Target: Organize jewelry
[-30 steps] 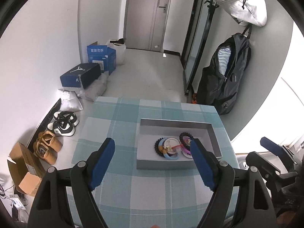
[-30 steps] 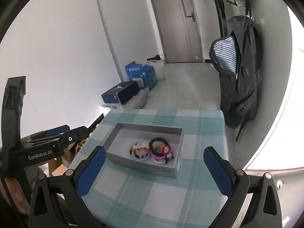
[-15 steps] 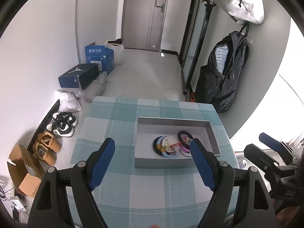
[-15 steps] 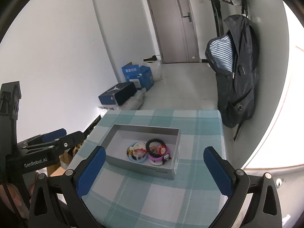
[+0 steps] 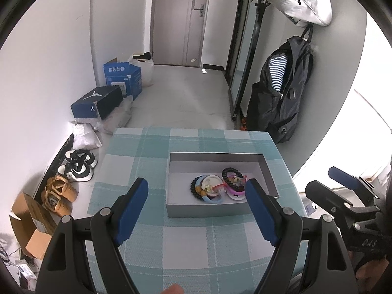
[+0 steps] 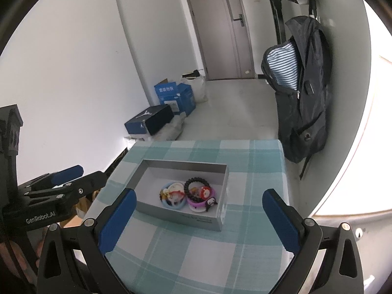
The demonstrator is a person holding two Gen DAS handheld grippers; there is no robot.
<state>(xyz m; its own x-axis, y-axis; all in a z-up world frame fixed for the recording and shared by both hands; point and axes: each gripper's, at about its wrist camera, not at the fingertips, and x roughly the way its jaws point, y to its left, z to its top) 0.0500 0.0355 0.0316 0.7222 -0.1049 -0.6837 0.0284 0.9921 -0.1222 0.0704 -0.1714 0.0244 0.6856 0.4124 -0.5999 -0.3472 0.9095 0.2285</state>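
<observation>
A checked tablecloth (image 5: 186, 240) covers the table. On the floor by the left wall sit a shoebox (image 5: 96, 102), a blue carton (image 5: 122, 76), 2 pairs of shoes (image 5: 71, 171) and a cardboard box (image 5: 27, 223). A black backpack (image 6: 303, 93) hangs beside the door (image 5: 178, 19).

Probably home hallway; shoes (image 5: 76, 165), backpack (image 5: 281, 98), door (image 5: 178, 19)

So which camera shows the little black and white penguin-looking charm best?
The right wrist view. There the charm sits unblocked in the grey box, beside the purple bracelet. In the left wrist view, that corner of the box is hidden behind the left gripper finger, so it can't be seen.
</observation>
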